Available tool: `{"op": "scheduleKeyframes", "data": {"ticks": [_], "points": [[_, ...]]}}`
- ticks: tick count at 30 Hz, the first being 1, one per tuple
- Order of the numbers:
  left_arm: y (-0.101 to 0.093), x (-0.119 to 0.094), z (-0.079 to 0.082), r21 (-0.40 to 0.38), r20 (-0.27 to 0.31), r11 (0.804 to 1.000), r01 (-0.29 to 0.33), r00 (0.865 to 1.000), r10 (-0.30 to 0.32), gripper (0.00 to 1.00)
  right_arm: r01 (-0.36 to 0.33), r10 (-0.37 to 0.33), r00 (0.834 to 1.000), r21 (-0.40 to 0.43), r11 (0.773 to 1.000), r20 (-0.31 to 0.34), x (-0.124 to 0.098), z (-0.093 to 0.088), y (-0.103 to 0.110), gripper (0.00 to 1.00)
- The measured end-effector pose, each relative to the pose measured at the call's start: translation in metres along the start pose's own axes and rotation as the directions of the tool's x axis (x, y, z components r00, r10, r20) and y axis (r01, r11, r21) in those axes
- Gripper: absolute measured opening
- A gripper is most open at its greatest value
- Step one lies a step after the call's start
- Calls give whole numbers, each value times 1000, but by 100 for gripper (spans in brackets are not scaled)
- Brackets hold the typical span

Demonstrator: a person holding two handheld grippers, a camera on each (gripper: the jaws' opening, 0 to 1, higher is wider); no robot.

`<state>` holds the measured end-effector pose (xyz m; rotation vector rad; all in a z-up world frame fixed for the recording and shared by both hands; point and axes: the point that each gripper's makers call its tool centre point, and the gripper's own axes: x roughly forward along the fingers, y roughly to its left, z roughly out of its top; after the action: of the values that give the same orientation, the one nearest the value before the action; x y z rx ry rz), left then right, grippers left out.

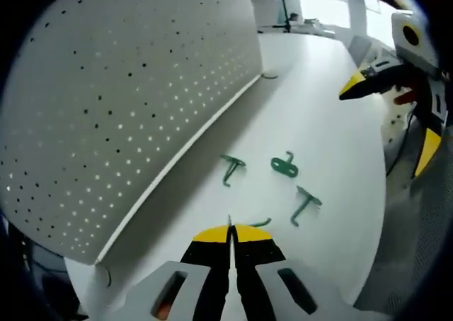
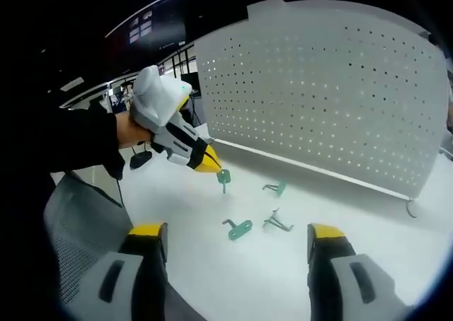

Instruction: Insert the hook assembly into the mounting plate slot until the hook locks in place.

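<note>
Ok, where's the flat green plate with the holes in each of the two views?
Left gripper view: the green plate lies right of centre on the white table, between two green hooks.
Right gripper view: the green plate lies low in the centre, between that gripper's open fingers.
Shared landmark: the white pegboard standing behind it.

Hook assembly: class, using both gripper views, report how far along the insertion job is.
Done: the left gripper is shut on one green hook, held above the white table. In hand: the hook is in the air, not yet at the perforated panel. Left: seat it in a panel slot until it locks. Three more green pieces lie on the table; the right gripper is open and empty.
</note>
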<state>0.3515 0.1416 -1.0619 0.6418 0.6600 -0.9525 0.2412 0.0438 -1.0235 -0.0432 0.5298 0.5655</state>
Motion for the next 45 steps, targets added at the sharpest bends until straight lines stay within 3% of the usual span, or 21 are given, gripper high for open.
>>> {"op": "scheduleKeyframes", "data": {"ticks": [13,22,28,45], "points": [[-20,-13,13,-62,64,997,56,997,-52,1,-17,17,1000,-30,999,-17,3,-2,4,69],[-34,-25,15,-130,122,986,102,989,-86,1,-67,64,997,-96,993,-31,6,-3,19,43],[-41,-31,14,-187,160,973,134,982,-105,1,-83,78,996,-144,986,-39,11,-2,25,34],[-59,-39,16,-257,221,945,200,965,-144,1,-126,112,991,-242,962,-70,28,1,38,23]]}}
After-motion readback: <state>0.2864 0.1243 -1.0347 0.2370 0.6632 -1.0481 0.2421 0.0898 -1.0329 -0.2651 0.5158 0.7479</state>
